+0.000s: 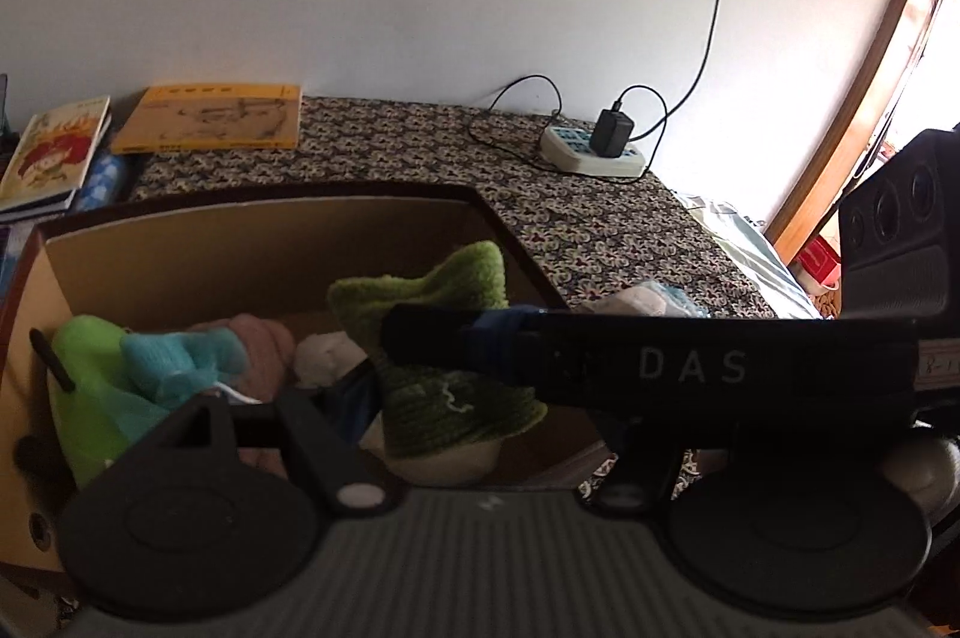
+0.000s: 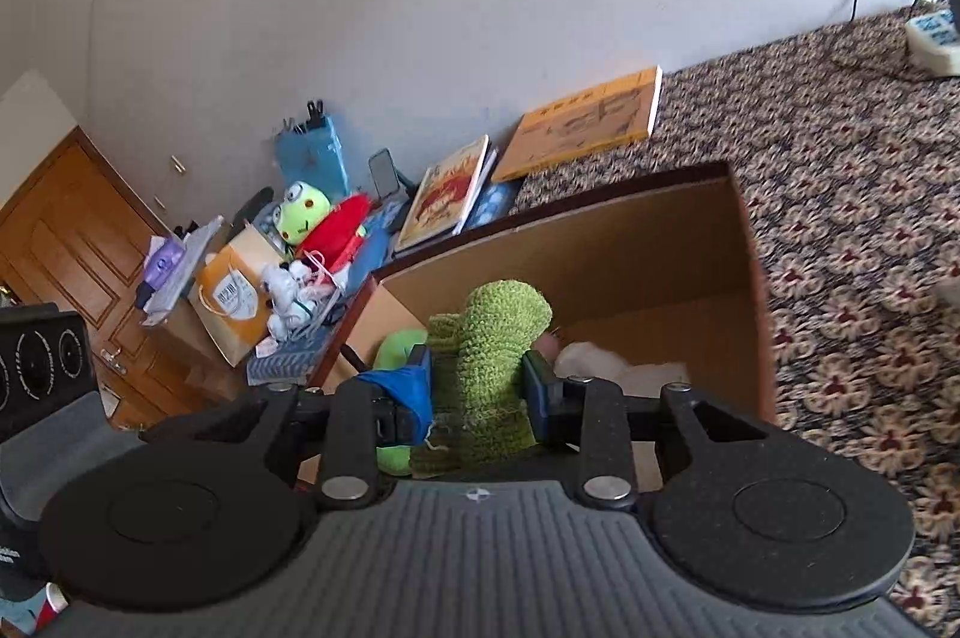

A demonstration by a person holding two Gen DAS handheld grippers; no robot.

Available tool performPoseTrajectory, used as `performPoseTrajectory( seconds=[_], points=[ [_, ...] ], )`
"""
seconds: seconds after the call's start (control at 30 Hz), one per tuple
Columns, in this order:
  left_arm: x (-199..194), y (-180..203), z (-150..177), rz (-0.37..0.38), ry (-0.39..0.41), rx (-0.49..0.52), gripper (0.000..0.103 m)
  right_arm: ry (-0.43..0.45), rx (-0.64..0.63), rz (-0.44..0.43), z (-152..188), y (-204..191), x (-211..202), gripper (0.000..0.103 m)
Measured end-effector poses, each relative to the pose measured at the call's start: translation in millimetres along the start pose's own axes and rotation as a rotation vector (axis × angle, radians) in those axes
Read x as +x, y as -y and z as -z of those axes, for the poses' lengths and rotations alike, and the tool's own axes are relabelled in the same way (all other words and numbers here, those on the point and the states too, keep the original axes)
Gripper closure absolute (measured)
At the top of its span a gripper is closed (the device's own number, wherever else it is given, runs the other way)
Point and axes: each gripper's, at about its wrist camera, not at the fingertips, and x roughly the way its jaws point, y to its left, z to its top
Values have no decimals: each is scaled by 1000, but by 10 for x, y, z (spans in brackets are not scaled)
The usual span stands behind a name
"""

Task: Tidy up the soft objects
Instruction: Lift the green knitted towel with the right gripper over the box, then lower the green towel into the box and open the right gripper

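An open cardboard box [image 1: 240, 248] [image 2: 660, 242] stands on the patterned bed cover. My right gripper [image 2: 477, 386] is shut on a green knitted soft toy [image 2: 492, 338] and holds it over the box; it shows in the left wrist view [image 1: 444, 338] with the right gripper's finger across it. Inside the box lie a bright green plush [image 1: 84, 386], a turquoise knitted toy [image 1: 180, 356], a pink soft piece [image 1: 264, 344] and a white one [image 1: 327, 350]. My left gripper is near the box's front edge; only its left finger [image 1: 324, 446] shows, the rest is hidden.
An orange book [image 1: 210, 116] and a picture book [image 1: 54, 152] lie behind the box. A power strip with a charger [image 1: 594, 149] sits at the back right. Another soft item [image 1: 642, 302] lies right of the box. A frog plush [image 2: 303, 212], bags and clutter stand left.
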Motion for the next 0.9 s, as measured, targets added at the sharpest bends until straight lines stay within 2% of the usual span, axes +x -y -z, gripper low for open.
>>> performPoseTrajectory(
  seconds=[0.27,0.33,0.5,0.73,0.9],
  points=[
    [177,-357,62,-23,-48,-40,34,-27,-25,66,78,-47,334,85],
    [236,-440,79,-43,-60,-43,30,-28,-25,83,102,-39,385,85],
    [323,-606,124,-62,-103,-53,29,-35,-10,117,140,-9,439,84],
    [350,-631,142,-50,-118,-45,26,-42,20,137,186,19,442,84],
    [383,-590,124,-65,-131,-36,17,-22,18,150,191,17,365,84]
  ],
)
